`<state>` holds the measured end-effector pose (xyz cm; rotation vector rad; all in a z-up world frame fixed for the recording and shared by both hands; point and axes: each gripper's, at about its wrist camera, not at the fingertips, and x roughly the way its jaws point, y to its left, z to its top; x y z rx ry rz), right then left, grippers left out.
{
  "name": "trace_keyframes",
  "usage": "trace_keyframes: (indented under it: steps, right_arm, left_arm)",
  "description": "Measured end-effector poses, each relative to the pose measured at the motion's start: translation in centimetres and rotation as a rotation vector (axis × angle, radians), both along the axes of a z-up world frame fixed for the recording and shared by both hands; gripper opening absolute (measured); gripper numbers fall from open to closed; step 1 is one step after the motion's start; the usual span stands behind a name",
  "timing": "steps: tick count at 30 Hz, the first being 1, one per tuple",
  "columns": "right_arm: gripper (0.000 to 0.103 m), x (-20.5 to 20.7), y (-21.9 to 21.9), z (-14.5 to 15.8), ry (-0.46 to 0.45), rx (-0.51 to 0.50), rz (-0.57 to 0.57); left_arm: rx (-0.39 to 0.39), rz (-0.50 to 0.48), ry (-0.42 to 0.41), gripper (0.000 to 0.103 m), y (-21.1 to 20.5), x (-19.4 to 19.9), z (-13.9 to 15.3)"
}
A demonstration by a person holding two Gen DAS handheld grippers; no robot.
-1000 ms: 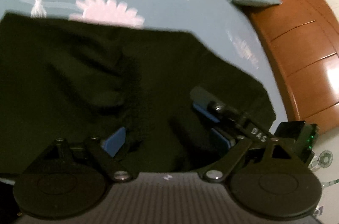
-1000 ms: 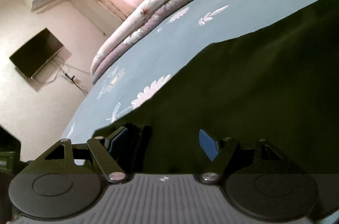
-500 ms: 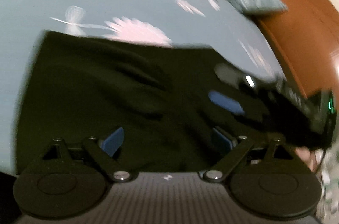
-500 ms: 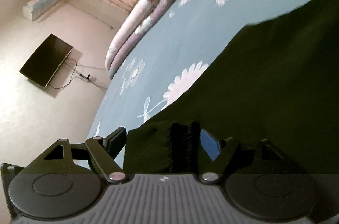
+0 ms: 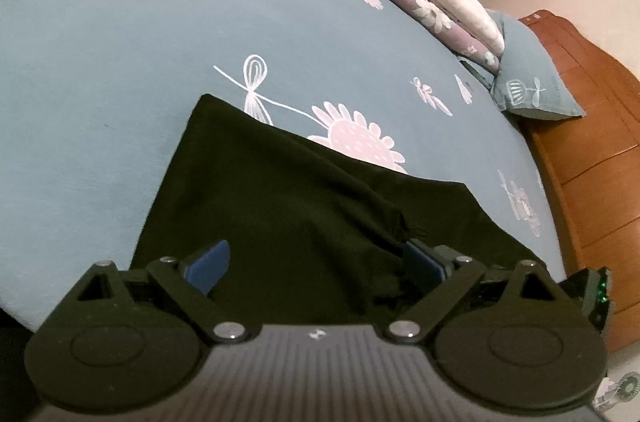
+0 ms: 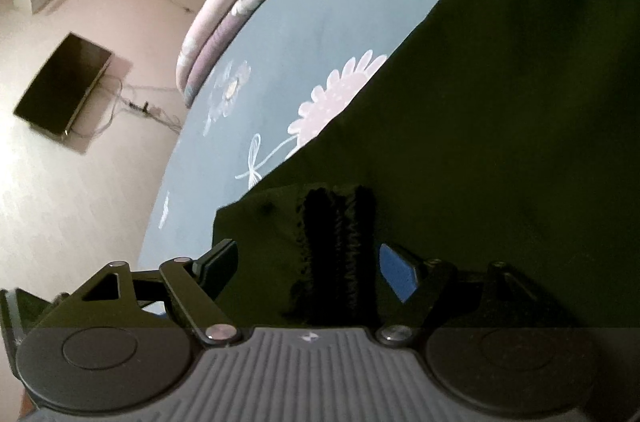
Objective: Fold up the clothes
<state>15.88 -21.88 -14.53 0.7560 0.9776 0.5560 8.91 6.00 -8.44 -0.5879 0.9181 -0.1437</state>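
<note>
Dark garment (image 5: 320, 206) lies spread on blue bedsheet (image 5: 120, 42); my left gripper (image 5: 316, 262) and right gripper (image 6: 308, 262) both gape, pinching nothing; mid-fold, I judge; next, close on near hem.

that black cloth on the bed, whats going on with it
A person is folding a black garment spread on a blue flowered bedsheet, with a handheld claw in each hand. The left claw and the right claw both sit low over the fabric with jaws apart. A bunched ridge of cloth lies between the right claw's fingers, but the pads are not pressing on it. Nothing looks gripped right now.
</note>
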Motion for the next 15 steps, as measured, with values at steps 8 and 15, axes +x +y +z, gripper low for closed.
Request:
trace_keyframes:
  steps: [8, 15]
  right_arm:
    - [0.055, -0.5, 2.3, 1.2, -0.055, -0.184, 0.066]
    - [0.026, -1.3, 1.9, 1.8, -0.087, -0.26, 0.044]
  left_arm:
    - [-0.016, 0.011, 0.008, 0.094, 0.4, 0.2, -0.5]
    - [-0.021, 0.015, 0.013, 0.094, 0.8, 0.1, -0.8]
